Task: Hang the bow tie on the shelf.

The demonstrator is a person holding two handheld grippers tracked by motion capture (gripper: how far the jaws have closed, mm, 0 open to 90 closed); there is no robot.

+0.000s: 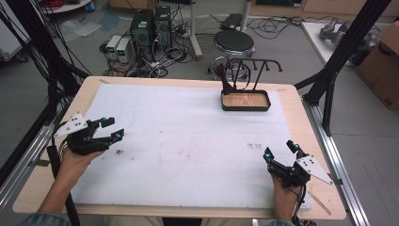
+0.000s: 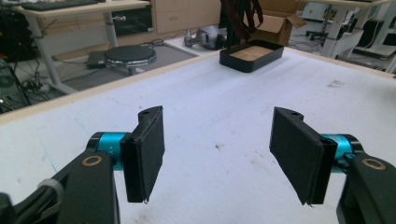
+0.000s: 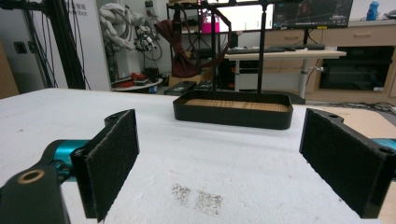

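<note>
A black tray with a wooden floor (image 1: 246, 107) stands at the far right of the white mat (image 1: 188, 141), with a black rack (image 1: 254, 66) rising from it. A dark red cloth strip (image 1: 226, 80) hangs from the rack's left side. My left gripper (image 1: 112, 128) rests open near the mat's left edge, held by a hand. My right gripper (image 1: 281, 149) is open near the front right. In the left gripper view the tray (image 2: 252, 56) lies far ahead between the open pads (image 2: 147, 154). The right gripper view shows the tray (image 3: 233, 114) and the cloth strip (image 3: 180, 51) straight ahead.
The wooden tabletop (image 1: 291, 89) rims the mat. Black frame posts (image 1: 343, 52) stand at the right and left sides. A round stool (image 1: 234, 43), computer towers (image 1: 150, 28) and cables sit on the floor beyond. A cardboard box (image 1: 383, 66) is at far right.
</note>
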